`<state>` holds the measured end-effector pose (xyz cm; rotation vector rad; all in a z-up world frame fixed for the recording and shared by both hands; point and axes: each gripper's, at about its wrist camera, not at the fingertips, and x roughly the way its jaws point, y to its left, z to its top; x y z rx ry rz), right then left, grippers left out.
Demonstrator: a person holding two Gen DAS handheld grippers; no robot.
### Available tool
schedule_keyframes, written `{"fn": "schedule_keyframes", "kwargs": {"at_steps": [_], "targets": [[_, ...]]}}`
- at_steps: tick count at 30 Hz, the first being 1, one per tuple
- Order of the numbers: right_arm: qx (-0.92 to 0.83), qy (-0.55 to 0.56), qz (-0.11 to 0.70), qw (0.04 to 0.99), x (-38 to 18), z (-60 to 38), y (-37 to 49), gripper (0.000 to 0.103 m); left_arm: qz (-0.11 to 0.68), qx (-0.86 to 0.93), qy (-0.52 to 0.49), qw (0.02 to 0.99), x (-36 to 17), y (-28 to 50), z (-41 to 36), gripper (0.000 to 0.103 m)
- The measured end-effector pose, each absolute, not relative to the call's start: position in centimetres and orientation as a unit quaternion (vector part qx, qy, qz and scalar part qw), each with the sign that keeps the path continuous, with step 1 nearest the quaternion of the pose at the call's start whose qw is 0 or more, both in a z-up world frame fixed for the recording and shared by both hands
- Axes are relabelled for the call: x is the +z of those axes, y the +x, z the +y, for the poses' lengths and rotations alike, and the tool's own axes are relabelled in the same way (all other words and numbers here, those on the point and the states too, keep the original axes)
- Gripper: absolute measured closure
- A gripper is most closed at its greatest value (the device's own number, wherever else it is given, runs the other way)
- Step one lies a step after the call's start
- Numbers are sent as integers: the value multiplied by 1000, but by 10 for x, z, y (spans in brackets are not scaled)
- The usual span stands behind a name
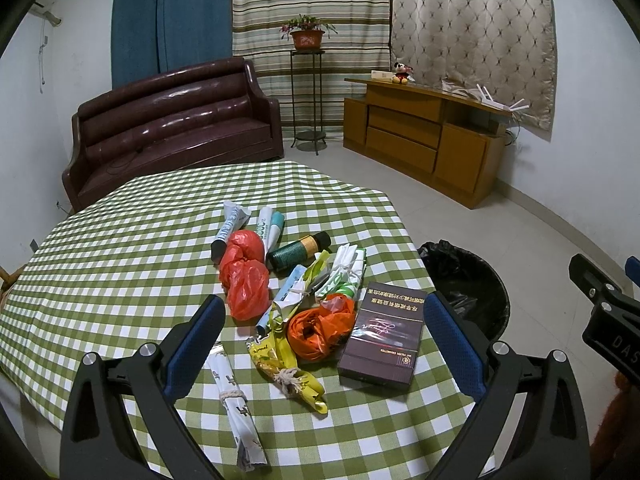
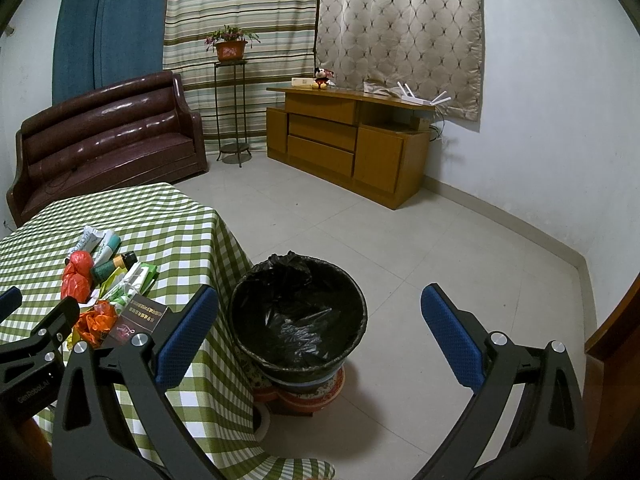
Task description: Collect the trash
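A pile of trash lies on the green checked table (image 1: 100, 264): a brown cigarette carton (image 1: 380, 340), an orange plastic bag (image 1: 320, 332), a red plastic bag (image 1: 244, 276), a yellow wrapper (image 1: 288, 372), a dark green bottle (image 1: 298, 250), tubes and rolled white wrappers. My left gripper (image 1: 324, 344) is open and empty, hovering above the pile's near side. My right gripper (image 2: 316, 336) is open and empty, above a bin lined with a black bag (image 2: 298, 312) on the floor beside the table. The bin also shows in the left wrist view (image 1: 468, 288).
The bin stands on stacked bowls (image 2: 304, 388) right of the table's corner. A brown sofa (image 1: 172, 120), a plant stand (image 1: 308, 100) and a wooden cabinet (image 1: 420, 132) stand along the far wall. Tiled floor (image 2: 440, 240) lies beyond the bin.
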<state>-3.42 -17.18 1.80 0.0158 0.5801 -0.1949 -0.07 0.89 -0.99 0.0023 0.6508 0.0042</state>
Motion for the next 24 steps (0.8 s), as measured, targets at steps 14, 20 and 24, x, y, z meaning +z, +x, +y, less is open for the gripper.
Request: {"fn": "schedule_keyframes", "kwargs": {"at_steps": [14,20,24], "targets": [[-96,7,286,953,18,-171,-34,4,320,2,2,947,-10,-1,9,7],[-96,7,287,953,17,-170,-34,4,321,5,1,947,-12,-1,10,7],[-96,5,286,953,17,-170,-34,4,325,10,-1,946,-14,-1,16,7]]}}
